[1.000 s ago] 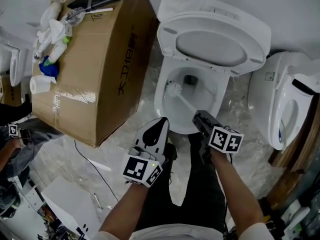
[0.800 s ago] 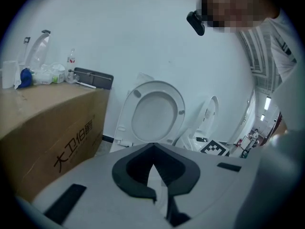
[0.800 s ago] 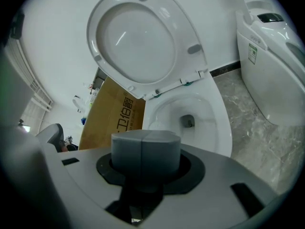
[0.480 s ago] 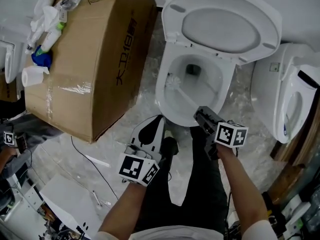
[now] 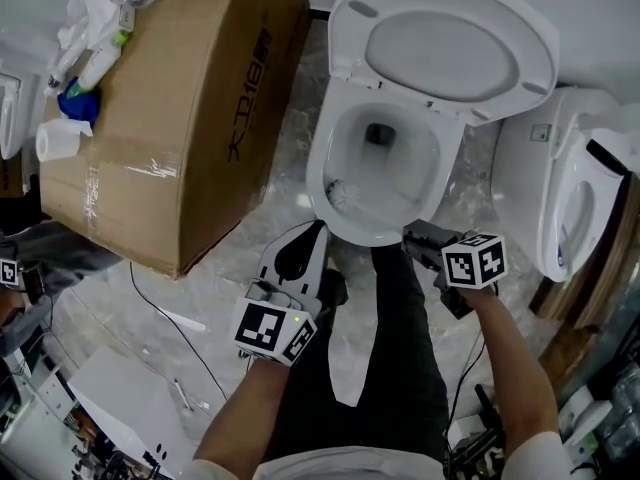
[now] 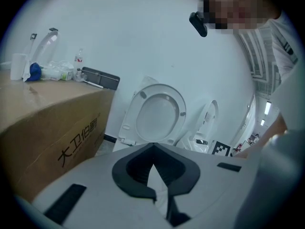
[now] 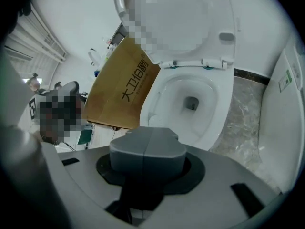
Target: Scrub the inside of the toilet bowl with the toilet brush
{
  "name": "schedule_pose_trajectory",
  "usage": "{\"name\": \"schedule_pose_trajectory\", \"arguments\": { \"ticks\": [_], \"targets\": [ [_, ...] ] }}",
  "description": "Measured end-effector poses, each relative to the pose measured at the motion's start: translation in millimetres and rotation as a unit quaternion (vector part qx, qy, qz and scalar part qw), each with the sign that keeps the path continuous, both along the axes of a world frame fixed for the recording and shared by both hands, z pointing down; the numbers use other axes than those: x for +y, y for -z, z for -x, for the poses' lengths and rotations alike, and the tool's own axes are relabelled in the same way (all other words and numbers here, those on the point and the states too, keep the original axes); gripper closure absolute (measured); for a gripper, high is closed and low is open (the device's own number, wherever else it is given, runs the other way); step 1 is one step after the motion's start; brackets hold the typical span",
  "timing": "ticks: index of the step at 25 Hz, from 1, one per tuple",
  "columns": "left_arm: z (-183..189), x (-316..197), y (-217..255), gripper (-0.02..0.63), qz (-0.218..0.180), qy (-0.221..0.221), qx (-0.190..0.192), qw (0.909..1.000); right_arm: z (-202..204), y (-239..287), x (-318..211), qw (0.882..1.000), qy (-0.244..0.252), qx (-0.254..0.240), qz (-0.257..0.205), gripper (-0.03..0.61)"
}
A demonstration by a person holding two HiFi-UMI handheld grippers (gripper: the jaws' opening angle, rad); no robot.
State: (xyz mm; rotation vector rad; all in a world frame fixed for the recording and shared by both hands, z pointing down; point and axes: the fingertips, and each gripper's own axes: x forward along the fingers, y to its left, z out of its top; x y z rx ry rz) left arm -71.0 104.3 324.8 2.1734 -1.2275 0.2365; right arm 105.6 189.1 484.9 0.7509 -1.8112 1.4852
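The white toilet bowl (image 5: 325, 153) stands open with its lid (image 5: 450, 53) raised. The toilet brush (image 5: 340, 194) has its bristle head low against the near left wall inside the bowl. Its pale handle runs back toward my right gripper (image 5: 418, 236), which hangs over the near right rim and is shut on the handle. In the right gripper view the jaws meet over the bowl (image 7: 176, 92). My left gripper (image 5: 305, 248) hovers shut and empty just in front of the bowl's near rim. In the left gripper view that gripper (image 6: 153, 149) points at the raised lid (image 6: 159, 113).
A big cardboard box (image 5: 170, 118) stands left of the toilet, with bottles, a paper roll (image 5: 55, 140) and rags on top. A second toilet (image 5: 570, 198) stands at the right. A cable (image 5: 165, 333) lies on the plastic-covered floor. The person's dark trouser legs (image 5: 385, 368) are below the grippers.
The brush head has slid from the far left of the bowl down to the near left wall. My right gripper has drawn back and to the right. The left gripper has barely moved.
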Motion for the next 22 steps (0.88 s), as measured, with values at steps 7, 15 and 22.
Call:
{"name": "schedule_pose_trajectory", "arguments": {
  "ticks": [7, 15, 22],
  "targets": [
    [-4, -3, 0, 0.606, 0.003, 0.001, 0.007, 1.0000, -28, 12, 9, 0.992, 0.114, 0.049, 0.007, 0.420],
    [-16, -8, 1, 0.606, 0.003, -0.005, 0.013, 0.9999, -65, 32, -5, 0.957, 0.253, 0.138, -0.013, 0.420],
    [-22, -13, -2, 0.606, 0.004, -0.010, 0.010, 0.9999, -66, 42, -22, 0.909, 0.357, 0.210, -0.046, 0.420]
  ]
}}
